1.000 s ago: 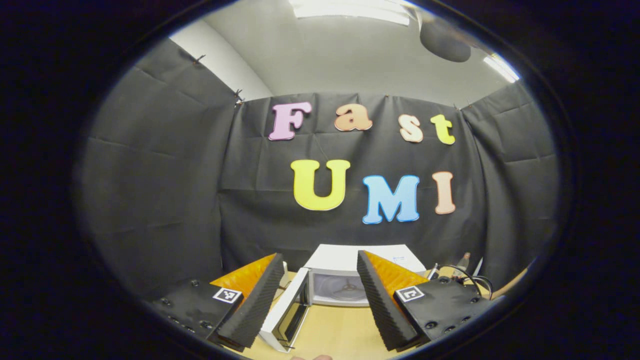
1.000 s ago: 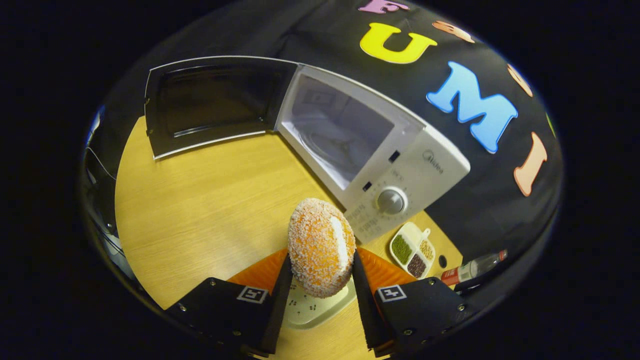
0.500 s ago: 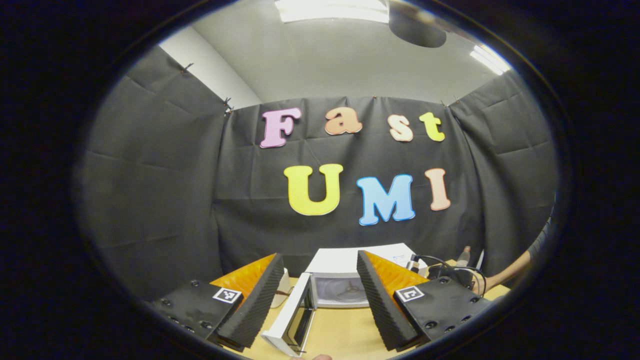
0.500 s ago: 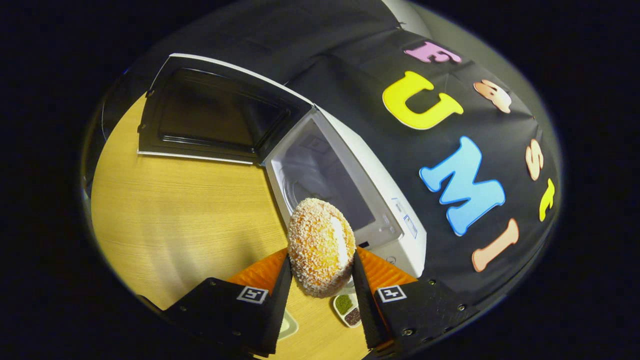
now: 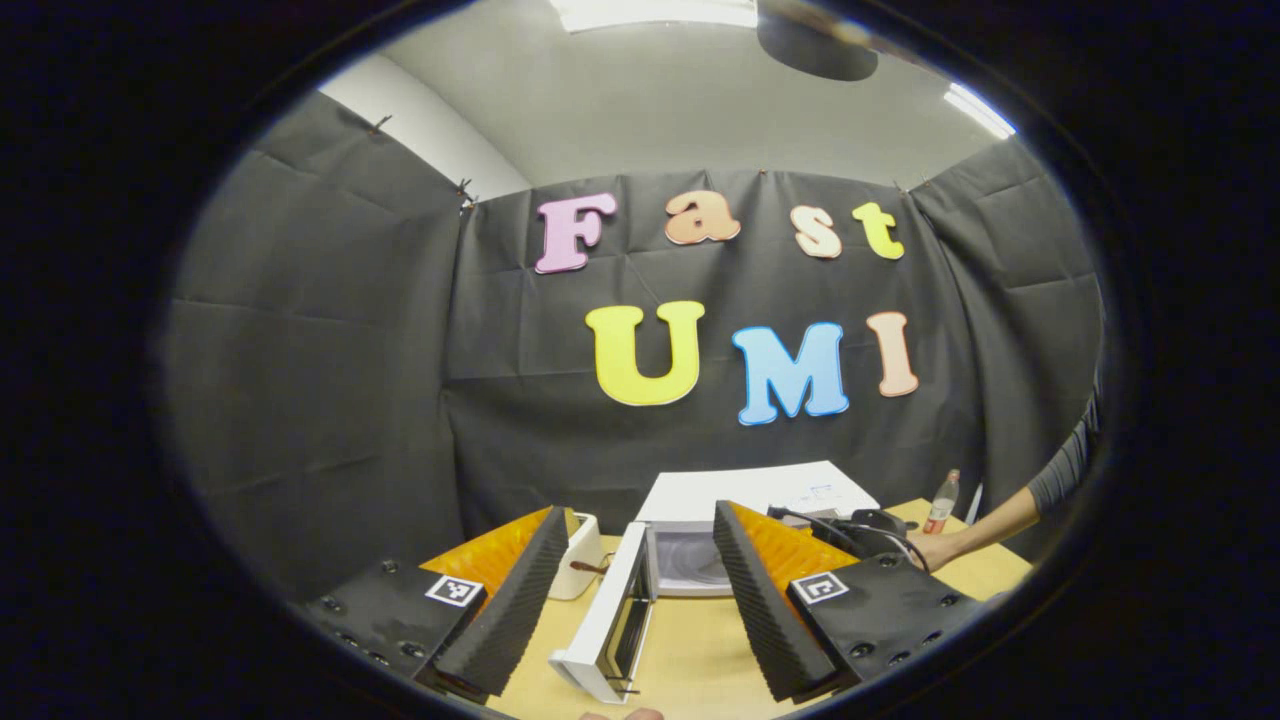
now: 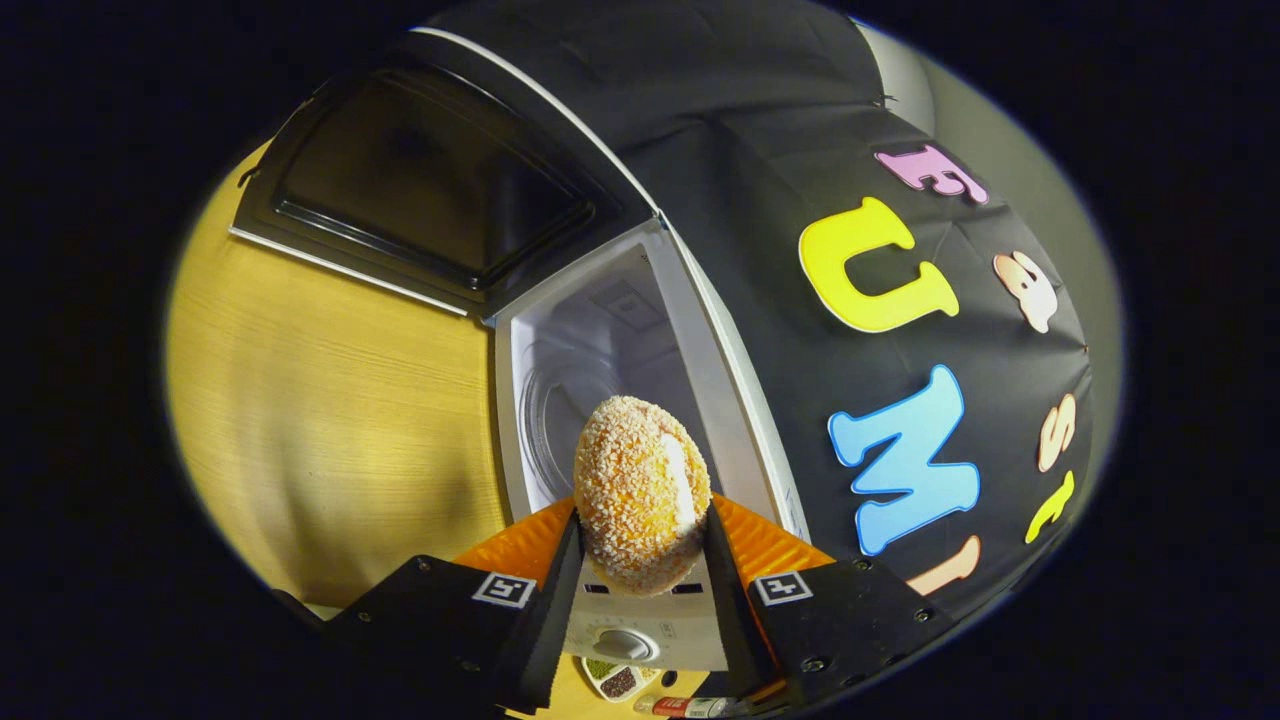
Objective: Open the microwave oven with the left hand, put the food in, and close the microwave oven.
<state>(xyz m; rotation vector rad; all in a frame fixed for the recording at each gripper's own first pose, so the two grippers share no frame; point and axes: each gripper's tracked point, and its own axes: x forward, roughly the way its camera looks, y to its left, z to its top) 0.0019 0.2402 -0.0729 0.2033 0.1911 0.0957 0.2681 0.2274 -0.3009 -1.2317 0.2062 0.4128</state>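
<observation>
Food [image 6: 642,495], a crumb-coated oval bun standing on end, is clamped between the right gripper [image 6: 640,560] fingers before the microwave oven [image 6: 610,380] cavity, its door [image 6: 420,190] swung wide; left gripper [image 5: 632,590] hangs released.

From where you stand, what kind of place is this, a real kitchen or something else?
Probably a staged recording booth, not a real kitchen: black cloth walls hang around a wooden table, and a white microwave stands on it with its door open under office ceiling lights.
</observation>
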